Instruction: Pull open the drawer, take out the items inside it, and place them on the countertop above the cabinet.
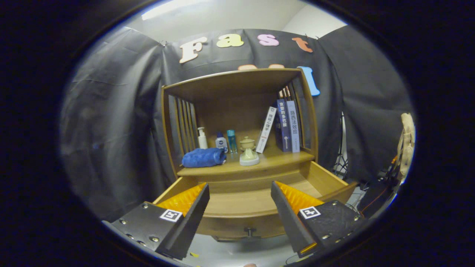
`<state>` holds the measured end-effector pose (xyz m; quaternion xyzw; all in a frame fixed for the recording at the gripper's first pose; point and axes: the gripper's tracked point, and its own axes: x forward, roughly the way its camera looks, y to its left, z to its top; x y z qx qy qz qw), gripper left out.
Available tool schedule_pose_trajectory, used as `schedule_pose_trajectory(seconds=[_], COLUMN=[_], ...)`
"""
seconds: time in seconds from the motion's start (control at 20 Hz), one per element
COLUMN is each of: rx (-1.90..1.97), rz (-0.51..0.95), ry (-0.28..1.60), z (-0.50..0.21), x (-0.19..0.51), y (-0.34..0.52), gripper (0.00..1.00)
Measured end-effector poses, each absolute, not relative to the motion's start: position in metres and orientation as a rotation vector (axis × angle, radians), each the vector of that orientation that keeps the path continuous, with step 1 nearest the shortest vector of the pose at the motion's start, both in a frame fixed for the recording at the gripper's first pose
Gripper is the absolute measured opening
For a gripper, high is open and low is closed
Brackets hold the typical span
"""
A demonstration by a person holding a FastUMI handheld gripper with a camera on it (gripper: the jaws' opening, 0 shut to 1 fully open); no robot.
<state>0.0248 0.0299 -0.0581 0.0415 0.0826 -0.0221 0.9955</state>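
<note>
Gripper (239, 200) agape above open drawer (241, 202), contents indistinct.

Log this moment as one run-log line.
drawer: open, visible part bare | tongs: open, above drawer, holding nothing | countertop: towel, bottles, books

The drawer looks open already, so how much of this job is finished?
Done: the drawer is pulled out, and its visible floor looks bare. A blue towel and ceramic pot sit on the countertop. In hand: nothing; the tool hangs open over the drawer. Hidden corners may remain.
</note>
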Motion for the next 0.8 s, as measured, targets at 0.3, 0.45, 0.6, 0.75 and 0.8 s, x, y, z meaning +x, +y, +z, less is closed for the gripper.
schedule_pose_trajectory(seconds=[0.3, 0.45, 0.6, 0.75, 0.8], rx=[0.075, 0.073, 0.075, 0.061, 0.057], rz=[-0.090, -0.102, -0.100, -0.097, -0.092], ry=[0.245, 0.282, 0.307, 0.324, 0.326], z=[-0.123, -0.151, -0.171, -0.185, -0.190], x=[0.013, 0.012, 0.012, 0.017, 0.019], y=[0.001, -0.005, -0.006, -0.005, -0.003], gripper=[0.99, 0.99, 0.99, 0.99, 0.99])
